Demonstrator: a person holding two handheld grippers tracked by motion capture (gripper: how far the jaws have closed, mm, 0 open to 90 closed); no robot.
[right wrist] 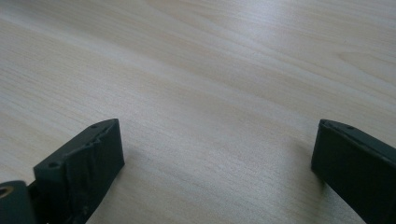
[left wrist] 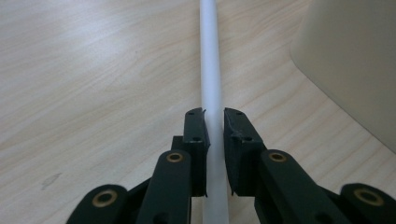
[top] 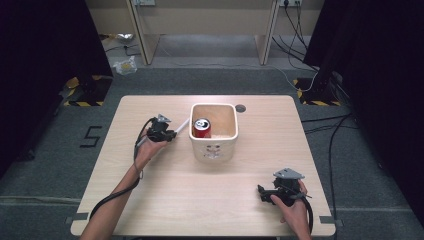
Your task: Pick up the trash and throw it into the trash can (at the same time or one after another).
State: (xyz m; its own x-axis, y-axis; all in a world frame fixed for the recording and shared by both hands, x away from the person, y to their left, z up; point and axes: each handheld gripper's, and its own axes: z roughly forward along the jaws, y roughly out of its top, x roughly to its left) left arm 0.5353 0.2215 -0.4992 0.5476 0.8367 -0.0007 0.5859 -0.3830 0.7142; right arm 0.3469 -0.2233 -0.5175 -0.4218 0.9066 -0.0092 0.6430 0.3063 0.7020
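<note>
A thin white rod (left wrist: 211, 70) lies on the wooden table (top: 210, 200), running up toward the cream bin (left wrist: 355, 60). My left gripper (left wrist: 214, 114) is shut on this rod, its two black pads pressed against the rod's sides. From the high view the left gripper (top: 170, 134) sits just left of the cream bin (top: 214, 150), and the rod (top: 182, 124) slants toward the bin's wall. A red can (top: 202, 127) stands inside the bin. My right gripper (top: 265, 194) rests near the table's front right; its jaws (right wrist: 215, 154) stand wide open over bare wood.
A dark round hole (top: 240, 107) marks the table just behind the bin. Cables (top: 330, 130) trail over the grey floor to the right. Black curtains flank both sides, and a wooden frame (top: 205, 25) stands beyond the table.
</note>
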